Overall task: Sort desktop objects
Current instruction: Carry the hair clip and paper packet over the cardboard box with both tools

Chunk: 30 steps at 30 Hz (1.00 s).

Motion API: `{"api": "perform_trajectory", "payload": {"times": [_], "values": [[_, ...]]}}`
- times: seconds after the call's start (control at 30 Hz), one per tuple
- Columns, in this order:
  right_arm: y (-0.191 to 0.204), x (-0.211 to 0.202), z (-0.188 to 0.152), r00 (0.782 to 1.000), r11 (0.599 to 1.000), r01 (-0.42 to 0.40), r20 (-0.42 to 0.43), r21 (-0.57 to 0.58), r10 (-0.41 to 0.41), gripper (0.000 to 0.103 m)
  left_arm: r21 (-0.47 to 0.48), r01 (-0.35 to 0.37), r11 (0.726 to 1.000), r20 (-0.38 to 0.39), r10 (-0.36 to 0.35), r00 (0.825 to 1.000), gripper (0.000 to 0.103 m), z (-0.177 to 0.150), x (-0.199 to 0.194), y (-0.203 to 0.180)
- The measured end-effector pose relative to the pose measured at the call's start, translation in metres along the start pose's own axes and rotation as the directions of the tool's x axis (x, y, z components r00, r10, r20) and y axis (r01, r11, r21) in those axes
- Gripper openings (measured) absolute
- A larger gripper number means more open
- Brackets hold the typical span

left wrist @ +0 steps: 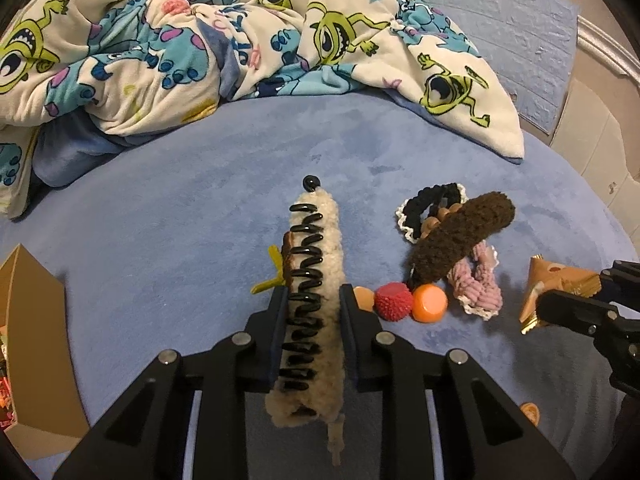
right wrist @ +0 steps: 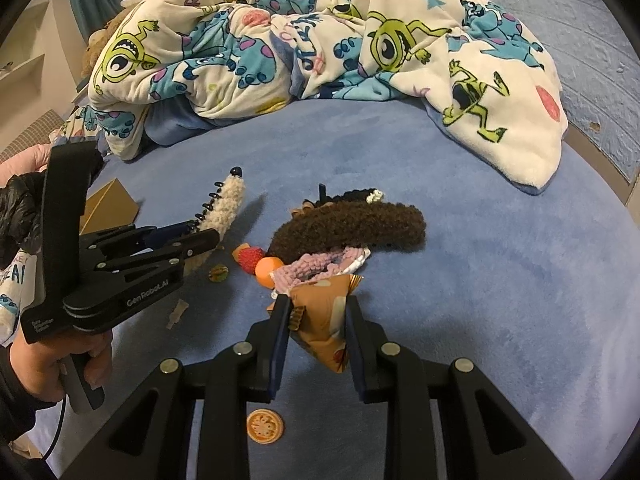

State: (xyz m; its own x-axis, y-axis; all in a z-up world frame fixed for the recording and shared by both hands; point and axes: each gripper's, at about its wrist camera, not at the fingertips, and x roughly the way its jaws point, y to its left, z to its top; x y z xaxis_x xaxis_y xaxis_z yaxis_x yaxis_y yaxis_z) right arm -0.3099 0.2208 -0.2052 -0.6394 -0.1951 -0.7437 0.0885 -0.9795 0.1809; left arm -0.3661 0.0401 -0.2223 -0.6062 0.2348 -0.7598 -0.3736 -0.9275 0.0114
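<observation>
Your left gripper [left wrist: 313,294] was clamped on the cream fleece hair clip [left wrist: 316,280], whose black teeth faced left; the clip stood lifted off the blue bed cover [left wrist: 160,220]. Your right gripper [right wrist: 318,308] was closed on the orange snack packet [right wrist: 326,328], held just above the cover.

Obstructions near your left fingers: a red textured ball [left wrist: 393,301] and an orange cap [left wrist: 429,303] lay just right of the right finger, touching each other. Beyond them, the brown fleece hair clip [left wrist: 460,240] rested across a pink knitted scrunchie [left wrist: 478,286] and a black scrunchie [left wrist: 432,204].

A round orange token [right wrist: 265,426] lay on the cover beneath your right gripper. A cardboard box [left wrist: 28,320] stood at the far left. A cartoon-print blanket [left wrist: 200,40] was heaped behind the work area.
</observation>
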Motion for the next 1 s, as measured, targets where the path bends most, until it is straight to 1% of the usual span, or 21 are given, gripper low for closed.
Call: {"api": "perform_trajectory", "payload": {"times": [0.27,0.53,0.7,1.0], "values": [[0.014,-0.018,0.011,1.000,1.000,0.000,0.028,-0.015,0.000,0.026,-0.031,-0.025,0.999,0.036,0.026,0.999,0.025,0.000,-0.037,0.005],[0.034,-0.039,0.020,0.999,0.999,-0.005,0.052,-0.036,0.007,0.026,-0.066,-0.063,0.996,0.052,0.067,0.996,0.025,-0.004,-0.076,0.015],[0.055,-0.052,0.029,0.997,0.998,-0.017,0.072,-0.065,0.022,0.026,-0.088,-0.091,0.992,0.065,0.097,0.993,0.025,-0.010,-0.100,0.025],[0.104,-0.072,0.046,0.992,0.992,-0.048,0.109,-0.120,0.061,0.026,-0.159,-0.138,0.978,0.092,0.154,0.984,0.025,-0.025,-0.149,0.057]]}}
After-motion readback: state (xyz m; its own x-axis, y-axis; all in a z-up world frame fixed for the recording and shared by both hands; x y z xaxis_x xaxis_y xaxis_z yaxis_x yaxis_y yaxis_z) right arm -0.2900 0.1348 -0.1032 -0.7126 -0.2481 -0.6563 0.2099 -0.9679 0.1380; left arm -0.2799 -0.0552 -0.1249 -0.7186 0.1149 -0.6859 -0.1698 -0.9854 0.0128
